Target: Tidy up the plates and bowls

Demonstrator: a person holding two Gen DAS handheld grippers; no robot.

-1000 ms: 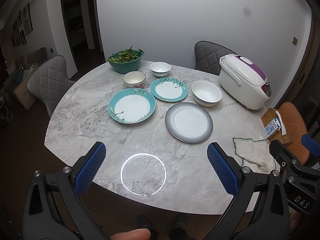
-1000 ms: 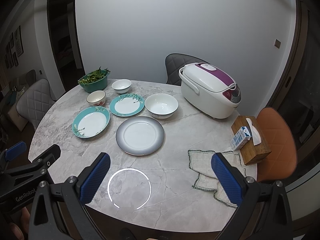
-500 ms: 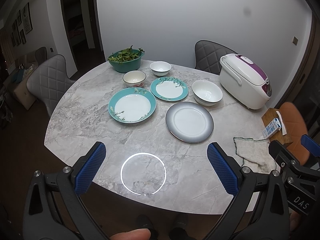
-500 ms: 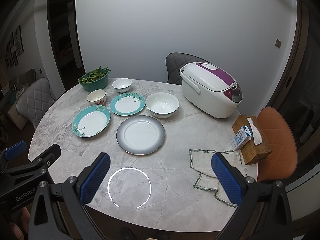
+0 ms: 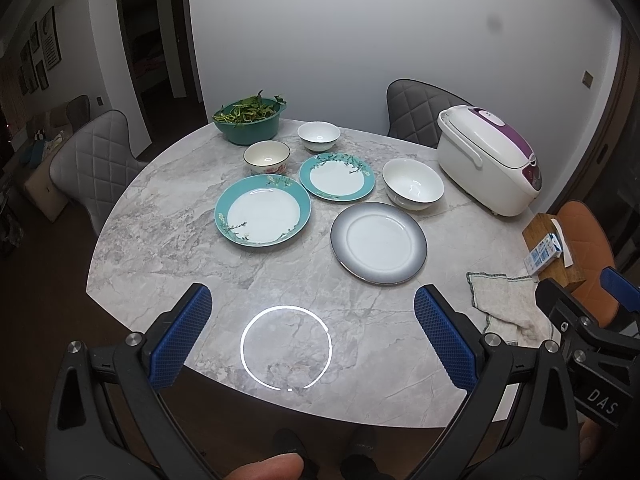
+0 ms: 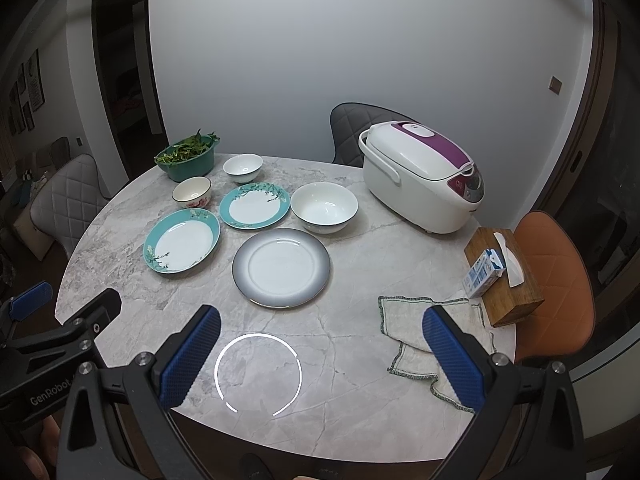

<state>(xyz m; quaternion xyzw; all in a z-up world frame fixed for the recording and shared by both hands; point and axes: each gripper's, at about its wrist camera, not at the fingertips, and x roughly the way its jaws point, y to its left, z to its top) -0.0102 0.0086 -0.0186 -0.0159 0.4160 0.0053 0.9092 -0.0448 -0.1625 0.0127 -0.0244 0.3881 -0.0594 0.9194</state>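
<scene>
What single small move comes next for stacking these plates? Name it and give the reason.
Probably advance the right hand-held gripper toward the grey-rimmed plate. Both it and the left hand-held gripper are open and empty above the table's near edge, and all three plates lie apart, unstacked. That plate lies nearest, with bare table before it. It looks about as broad as the larger teal plate, so either could be the base.

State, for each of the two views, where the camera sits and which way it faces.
Left wrist: behind the open left gripper, facing across the marble table; a fingertip shows below.
Right wrist: behind the open right gripper, further right, facing the same way; the left gripper shows.
Shared: grey plate, rice cooker, cloth.
</scene>
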